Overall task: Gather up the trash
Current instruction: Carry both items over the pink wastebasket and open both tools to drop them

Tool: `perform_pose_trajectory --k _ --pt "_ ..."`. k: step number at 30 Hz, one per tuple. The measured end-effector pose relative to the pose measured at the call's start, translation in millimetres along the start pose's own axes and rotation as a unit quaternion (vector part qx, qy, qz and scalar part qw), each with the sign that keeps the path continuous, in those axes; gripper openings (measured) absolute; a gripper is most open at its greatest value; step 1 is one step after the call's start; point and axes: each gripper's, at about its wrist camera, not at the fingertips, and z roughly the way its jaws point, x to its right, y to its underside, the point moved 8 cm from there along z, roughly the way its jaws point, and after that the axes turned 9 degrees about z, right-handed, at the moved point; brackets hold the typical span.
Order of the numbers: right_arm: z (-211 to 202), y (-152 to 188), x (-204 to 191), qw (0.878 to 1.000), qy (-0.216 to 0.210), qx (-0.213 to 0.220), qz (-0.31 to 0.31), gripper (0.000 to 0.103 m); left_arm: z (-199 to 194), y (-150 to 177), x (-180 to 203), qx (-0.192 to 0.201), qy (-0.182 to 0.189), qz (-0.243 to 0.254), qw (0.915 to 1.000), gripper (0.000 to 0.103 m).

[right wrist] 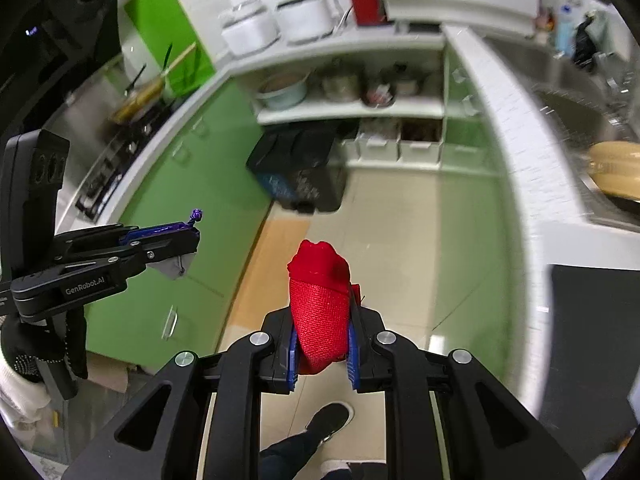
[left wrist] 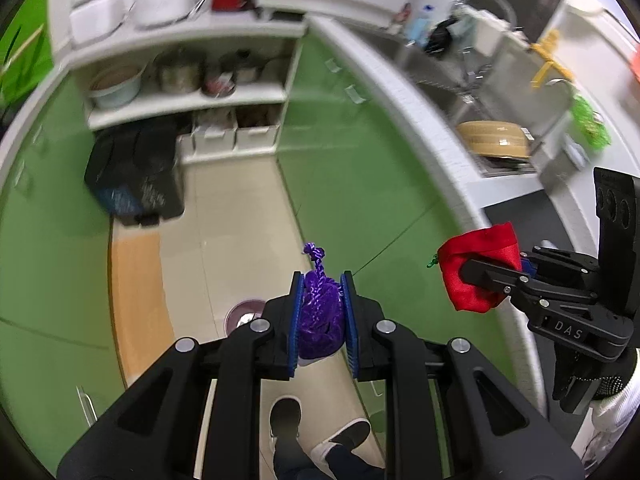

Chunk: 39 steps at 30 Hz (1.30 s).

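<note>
Now my left gripper (left wrist: 322,316) clamps purple cord (left wrist: 320,312), right gripper (right wrist: 322,344) clamps red cloth (right wrist: 320,304), both lifted for carrying toward the bin (right wrist: 298,168).

Left gripper (left wrist: 322,312): black angular linkage arms, round silver pivot screws, blue ribbed pads on the jaws; white "GenRobot.AI" lettering on its side, left of the right wrist frame.
Right gripper (right wrist: 322,344): same black build, blue pads, "DAS" lettering.
Gloves (right wrist: 24,354): black knit, white dots, white cuffs.
Shoes (left wrist: 285,420): dark uppers, white soles, dark trousers.
</note>
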Motion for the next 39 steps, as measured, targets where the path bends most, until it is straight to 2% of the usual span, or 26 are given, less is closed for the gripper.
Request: perform_pose_trajectory --k 3,7,12,19,25,30,39 --pt "47 7 -5 1.000 -0.006 -0.030 -0.005 0.018 30 16 -24 -0.018 0.003 -0.018 0.9997 0.018" --pt "117 23 -1 0.998 -0.011 -0.066 -0.003 0.018 92 50 -60 -0.048 0.014 -0.048 0.9976 0.018" --pt "201 47 19 0.995 -0.014 -0.103 0.008 0.018 169 85 -93 -0.080 0.028 -0.078 0.9933 0.018" --pt "316 85 52 0.988 -0.017 -0.150 0.021 0.018 284 143 -131 -0.123 0.051 -0.110 0.9849 0.018" --pt "389 121 76 0.983 -0.018 -0.180 0.033 0.018 363 188 -154 -0.148 0.072 -0.146 0.9756 0.018" --pt "427 142 89 0.980 -0.022 -0.195 0.042 0.018 396 209 -165 -0.152 0.082 -0.172 0.9699 0.018" --pt "444 147 86 0.977 -0.028 -0.205 0.044 0.018 404 202 -176 -0.144 0.087 -0.193 0.9666 0.021"
